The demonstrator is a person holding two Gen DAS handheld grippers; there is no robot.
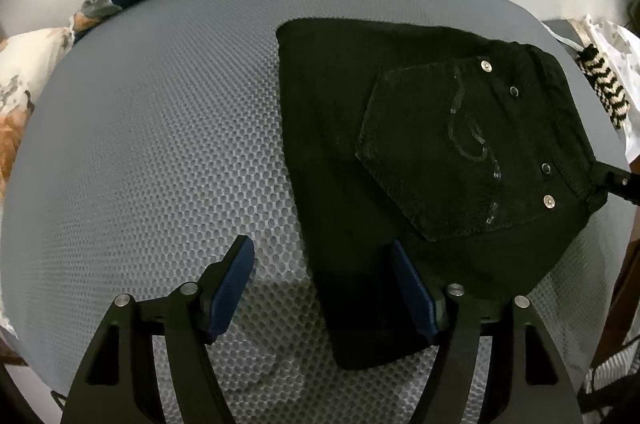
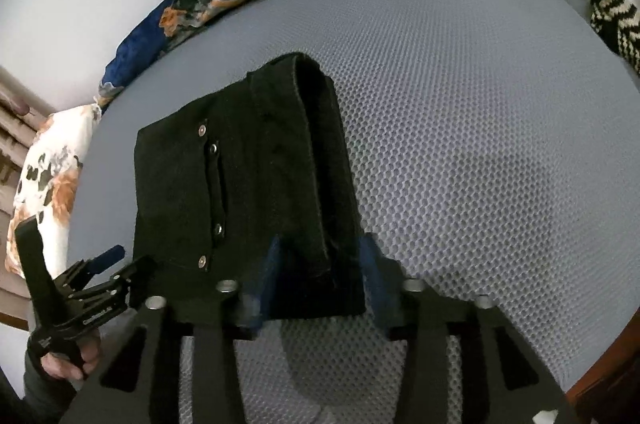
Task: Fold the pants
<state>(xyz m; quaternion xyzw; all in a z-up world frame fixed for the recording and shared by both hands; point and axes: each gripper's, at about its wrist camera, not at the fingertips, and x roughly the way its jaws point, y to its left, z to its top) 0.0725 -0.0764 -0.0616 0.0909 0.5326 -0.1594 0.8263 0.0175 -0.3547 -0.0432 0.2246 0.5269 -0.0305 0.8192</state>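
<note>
Folded black pants (image 2: 248,184) lie on the grey mesh mat (image 1: 160,144), their waistband end pinched in the right claw (image 2: 320,276); the left claw (image 1: 320,288) hovers wide (empty) just left of them.

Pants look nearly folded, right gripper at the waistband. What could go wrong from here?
1. The right gripper straddles the thick waistband end of the black pants; pulling away might drag the fold open.
2. The left gripper is open, one finger over the pants edge, pinning nothing, so the stack could slide on the gray mesh mat.
</note>
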